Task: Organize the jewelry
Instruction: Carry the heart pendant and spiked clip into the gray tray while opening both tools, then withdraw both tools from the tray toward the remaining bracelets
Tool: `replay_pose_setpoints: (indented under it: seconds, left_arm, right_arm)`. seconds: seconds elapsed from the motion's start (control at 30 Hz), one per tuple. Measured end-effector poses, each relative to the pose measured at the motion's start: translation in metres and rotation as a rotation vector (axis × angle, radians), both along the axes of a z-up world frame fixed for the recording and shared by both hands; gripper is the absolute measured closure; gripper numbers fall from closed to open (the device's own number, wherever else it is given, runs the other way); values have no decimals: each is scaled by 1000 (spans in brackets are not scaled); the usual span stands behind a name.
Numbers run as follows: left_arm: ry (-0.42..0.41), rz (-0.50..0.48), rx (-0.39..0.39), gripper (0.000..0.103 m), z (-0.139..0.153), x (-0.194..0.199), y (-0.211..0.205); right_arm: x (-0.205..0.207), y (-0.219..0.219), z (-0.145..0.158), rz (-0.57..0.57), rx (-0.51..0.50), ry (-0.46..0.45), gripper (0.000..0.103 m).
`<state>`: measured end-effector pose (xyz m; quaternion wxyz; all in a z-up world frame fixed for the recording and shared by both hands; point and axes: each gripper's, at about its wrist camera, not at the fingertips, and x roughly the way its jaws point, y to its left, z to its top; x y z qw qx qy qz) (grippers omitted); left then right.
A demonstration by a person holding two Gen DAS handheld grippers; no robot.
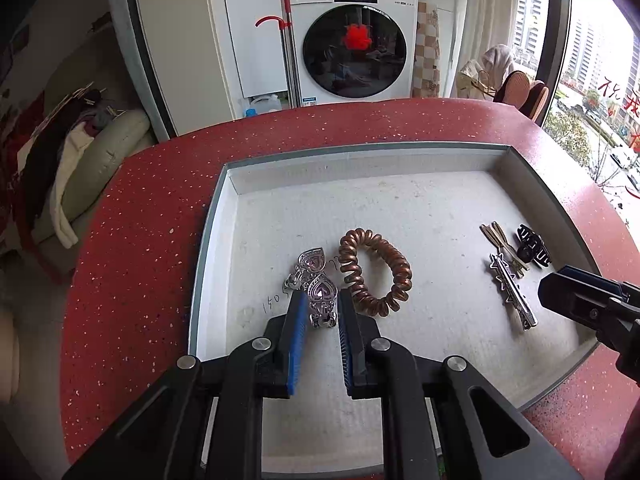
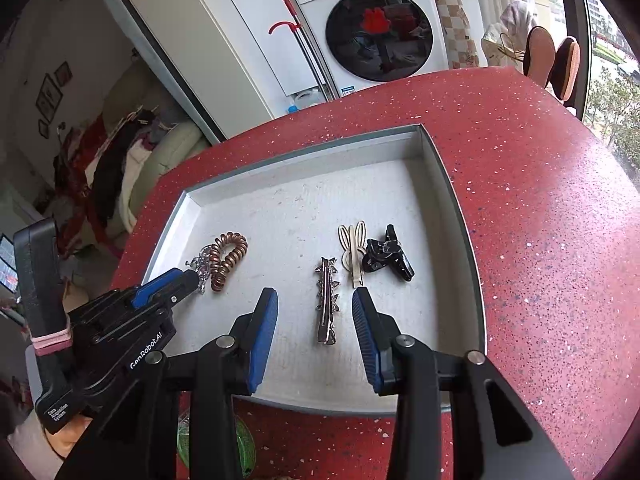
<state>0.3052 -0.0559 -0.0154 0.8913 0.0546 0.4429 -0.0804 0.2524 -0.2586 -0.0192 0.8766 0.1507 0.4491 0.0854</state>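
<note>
The left gripper (image 1: 323, 303) clamps a heart earring (image 1: 321, 296) inside the tray (image 1: 212, 216), probably to pair it; the right gripper (image 2: 315, 300) stands unclenched around the silver clip (image 2: 327, 300).

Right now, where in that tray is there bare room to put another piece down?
The tray is bare across its far half, behind the copper coil hair tie, and between it and the silver star clip. Crowded: right side, where the cream clip touches the black claw clip, and left, around the heart earrings.
</note>
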Motion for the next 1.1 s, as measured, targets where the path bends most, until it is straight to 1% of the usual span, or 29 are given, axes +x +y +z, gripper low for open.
replay_pose_setpoints:
  seconds: [0.1, 0.13, 0.17, 0.2, 0.27, 0.3, 0.4, 0.43, 0.47, 0.5, 0.53, 0.63, 0.73, 0.8, 0.93, 1.03, 1.1]
  left_arm:
    - [-19, 2, -4, 68, 5, -2, 1]
    - [-22, 4, -6, 63, 6, -3, 3]
    - [-23, 8, -9, 25, 7, -4, 4]
    - [-25, 19, -14, 0, 9, -6, 6]
    - [-68, 35, -38, 0, 17, -13, 10]
    - [-68, 29, -33, 0, 20, -15, 10]
    - [-77, 22, -30, 0, 26, -21, 10]
    - [-86, 22, -32, 0, 29, -25, 11]
    - [-94, 20, -37, 0, 32, -29, 13]
    - [-100, 17, -44, 0, 35, -33, 15]
    - [-104, 13, -47, 0, 38, -37, 17]
    - [-107, 9, -55, 0, 44, -50, 23]
    - [-85, 8, -99, 0, 45, -65, 32]
    - [-68, 9, -112, 0, 44, -75, 36]
    - [-52, -3, -100, 0, 39, -99, 42]
    - [-56, 10, -78, 0, 37, -116, 47]
    - [-49, 15, -80, 0, 34, -124, 52]
  right_arm:
    - [-6, 0, 6, -7, 9, -12, 60]
    - [-8, 0, 7, -9, 12, -14, 60]
    - [-9, -1, 8, -11, 14, -16, 60]
    - [-11, -2, 9, -14, 16, -17, 60]
    - [-13, -3, 12, -19, 23, -19, 58]
    - [-15, -4, 13, -24, 27, -21, 57]
    - [-22, -6, 17, -31, 54, -27, 45]
    - [-26, -6, 19, -31, 65, -34, 34]
    - [-31, -6, 21, -35, 71, -45, 21]
    - [-36, -6, 24, -42, 70, -57, 16]
    - [-41, -6, 27, -48, 71, -73, 14]
    - [-56, -5, 34, -43, 82, -107, 13]
    - [-73, -4, 39, -47, 90, -139, 13]
    - [-82, -3, 41, -53, 96, -156, 13]
    - [-100, -5, 45, -72, 100, -179, 13]
    - [-113, -4, 47, -76, 84, -172, 13]
    - [-120, -2, 48, -74, 68, -161, 13]
